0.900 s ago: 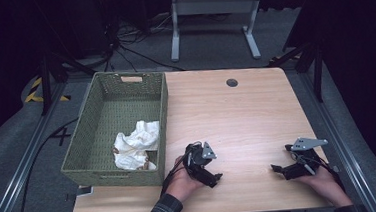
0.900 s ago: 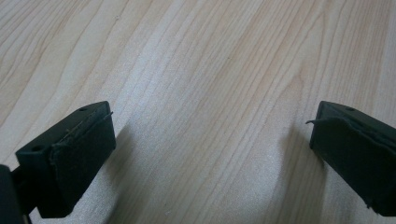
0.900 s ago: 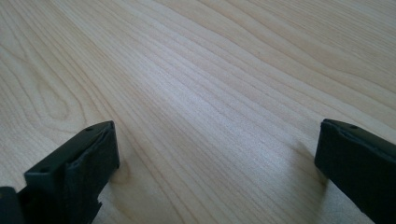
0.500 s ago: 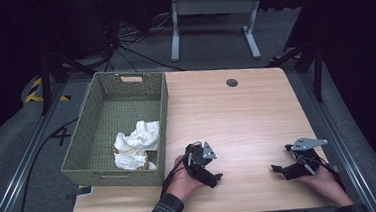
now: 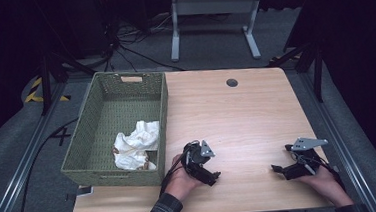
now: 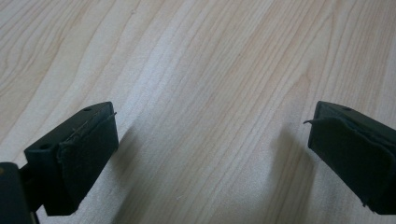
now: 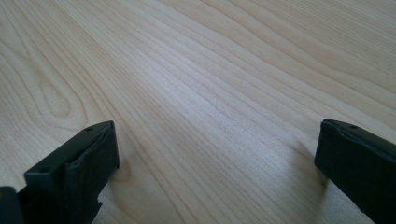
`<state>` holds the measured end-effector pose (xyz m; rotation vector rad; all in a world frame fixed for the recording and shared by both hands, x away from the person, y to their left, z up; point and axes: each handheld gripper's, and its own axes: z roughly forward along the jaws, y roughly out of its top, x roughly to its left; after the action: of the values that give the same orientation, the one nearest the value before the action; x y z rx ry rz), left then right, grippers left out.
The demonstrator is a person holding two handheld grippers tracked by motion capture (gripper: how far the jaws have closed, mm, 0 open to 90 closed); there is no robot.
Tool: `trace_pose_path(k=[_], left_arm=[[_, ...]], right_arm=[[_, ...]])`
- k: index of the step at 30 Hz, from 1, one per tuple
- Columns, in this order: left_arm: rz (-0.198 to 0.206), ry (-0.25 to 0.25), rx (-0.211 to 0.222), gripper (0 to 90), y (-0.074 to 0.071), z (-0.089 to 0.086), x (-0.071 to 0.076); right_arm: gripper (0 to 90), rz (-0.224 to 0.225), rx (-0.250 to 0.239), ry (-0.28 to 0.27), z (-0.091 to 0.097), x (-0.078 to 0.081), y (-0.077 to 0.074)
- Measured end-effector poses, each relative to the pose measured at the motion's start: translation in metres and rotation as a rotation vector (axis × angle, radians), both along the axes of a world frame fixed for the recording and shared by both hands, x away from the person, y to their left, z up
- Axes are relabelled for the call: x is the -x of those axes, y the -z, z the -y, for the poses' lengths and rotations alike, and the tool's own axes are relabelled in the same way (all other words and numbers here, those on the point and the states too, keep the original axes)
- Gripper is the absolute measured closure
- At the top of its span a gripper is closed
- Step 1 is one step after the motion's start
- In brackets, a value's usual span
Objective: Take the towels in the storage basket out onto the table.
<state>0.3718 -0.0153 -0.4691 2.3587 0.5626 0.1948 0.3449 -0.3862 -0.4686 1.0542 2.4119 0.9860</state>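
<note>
resting on the pale wooden table [image 5: 237, 117] near its front edge, the left gripper [image 5: 212, 175] and right gripper [image 5: 276, 169] sit well apart, jaws spread wide and empty. nearest the left gripper, a crumpled white cloth [image 5: 134, 144] lies inside the green woven basket [image 5: 162, 108].

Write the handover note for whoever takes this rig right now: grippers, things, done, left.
Left gripper: open, nothing between the jaws, low over the table near the basket's front right corner.
Right gripper: open, nothing between the jaws, near the table's front right.
Green woven basket: on the table's left side, holding a crumpled white cloth in its front part.
Done: cloth lies in the basket.
Left: nothing else lies on the tabletop to handle.
</note>
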Motion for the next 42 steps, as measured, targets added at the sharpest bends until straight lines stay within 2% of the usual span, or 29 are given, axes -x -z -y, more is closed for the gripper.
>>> trace_pose_path(k=[9, 13, 15, 17, 21, 25, 35, 42], left_arm=[[0.006, -0.028, 0.03, 2.1, -0.006, -0.006, 0.0], [0.013, -0.039, 0.015, 1.9, -0.01, -0.009, -0.001], [0.008, -0.051, 0.027, 1.9, -0.012, -0.011, -0.001], [0.012, -0.05, 0.022, 1.9, -0.013, -0.012, -0.001], [0.017, -0.056, 0.048, 1.8, -0.018, -0.014, -0.001], [0.019, -0.044, 0.046, 1.8, -0.019, -0.014, -0.001], [0.038, -0.054, 0.048, 1.8, -0.027, -0.015, -0.003], [0.031, -0.051, 0.057, 1.8, -0.032, -0.014, -0.004]], right_arm=[[0.2, 0.001, 0.001, -0.006, 0.0, -0.001, 0.0], [0.1, 0.0, -0.001, -0.006, 0.0, -0.001, 0.0], [0.1, 0.0, -0.001, -0.007, 0.0, -0.001, 0.0], [0.1, 0.0, 0.001, -0.007, 0.0, -0.001, 0.0], [0.1, 0.0, 0.002, -0.011, 0.0, -0.001, 0.0], [0.0, 0.002, 0.004, -0.011, 0.0, -0.001, 0.0], [0.1, 0.005, 0.003, -0.012, 0.0, -0.001, 0.0], [0.1, 0.005, 0.004, -0.012, 0.0, -0.001, 0.0]])
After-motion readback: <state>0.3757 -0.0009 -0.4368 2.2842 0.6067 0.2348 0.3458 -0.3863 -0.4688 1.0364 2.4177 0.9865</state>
